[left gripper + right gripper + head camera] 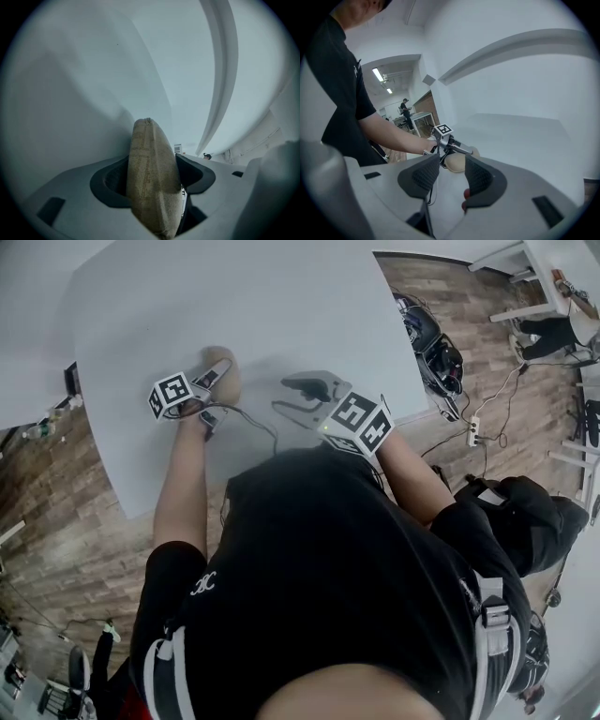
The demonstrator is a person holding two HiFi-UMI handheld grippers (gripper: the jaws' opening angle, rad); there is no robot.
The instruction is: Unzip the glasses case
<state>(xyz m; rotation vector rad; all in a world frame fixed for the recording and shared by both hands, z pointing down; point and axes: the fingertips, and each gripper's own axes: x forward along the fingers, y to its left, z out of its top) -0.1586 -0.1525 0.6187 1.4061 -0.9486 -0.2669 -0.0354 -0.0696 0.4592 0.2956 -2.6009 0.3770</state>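
A tan fabric glasses case (152, 183) stands on edge between the dark pads of my left gripper (152, 171), which press on both of its sides. In the head view the case (228, 379) sits low over the white table (234, 296), with the left gripper (217, 382) shut on it. My right gripper (298, 397) hovers just to the right of it, jaws apart. In the right gripper view the right gripper (451, 169) holds nothing. The case (459, 161) and the left gripper's marker cube (443, 130) lie just beyond its open jaws.
The table's right edge (412, 390) drops to a wood floor with a dark bag (431, 338), cables and a power strip (473, 432). A second white surface (28, 324) stands at the left. A person (407, 110) stands far back in the room.
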